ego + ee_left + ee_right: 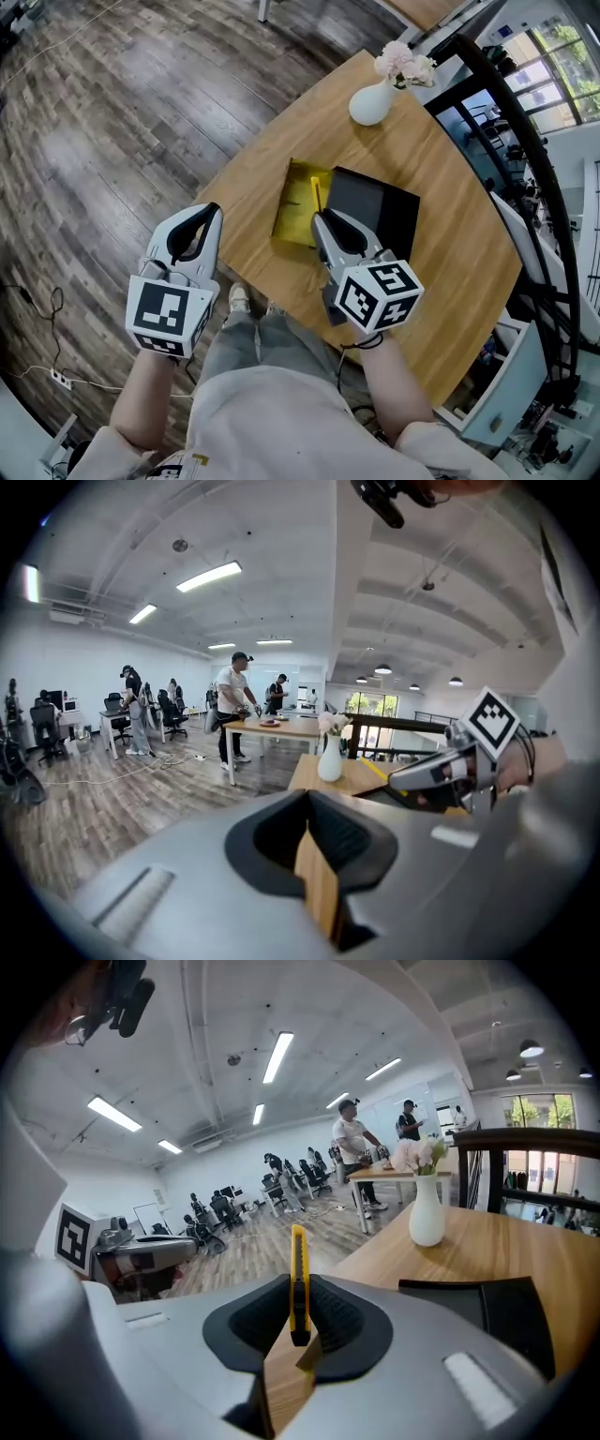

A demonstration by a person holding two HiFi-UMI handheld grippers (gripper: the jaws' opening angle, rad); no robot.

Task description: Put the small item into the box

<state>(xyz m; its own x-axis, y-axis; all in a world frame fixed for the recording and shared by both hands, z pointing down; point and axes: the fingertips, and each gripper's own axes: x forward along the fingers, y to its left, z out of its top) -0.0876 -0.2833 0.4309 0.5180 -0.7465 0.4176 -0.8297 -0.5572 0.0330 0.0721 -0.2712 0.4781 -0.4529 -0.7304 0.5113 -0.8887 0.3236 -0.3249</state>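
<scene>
Wooden worktop [450, 281] fills the space in front of me, with plank flooring around it. Nearest to me, the left gripper [211, 214] hangs off the worktop's near edge over the floor. Its jaws are drawn together with nothing in them, and only a sliver of wood shows through the seam.

The right gripper [319, 217] is further forward over the worktop. It is clamped on a slim yellow utility knife [298, 1279], which stands on edge between the pads and pokes out past them. A black ridged strip runs along the knife's upper side.

I judge the knife to be light and stiff, with a smooth plastic shell that could slide if the squeeze slackens. Pinching the flat sides at mid-body, as it is held now, looks like the right hold. I can't tell whether the blade is retracted, so I'd keep the far tip away from anything soft.

Just beyond the right gripper's jaws lies the open box [289, 208], yellow inside with low walls. A flat black piece [375, 206], probably its lid, touches its right side. As I read it, the knife is poised at the box's near side and not yet in it. It looks long next to the box, so I'd line it up along the box's length before letting go.

Further back stands a white vase [372, 101] of pale pink flowers. Beyond that is an open office with desks and several people.
</scene>
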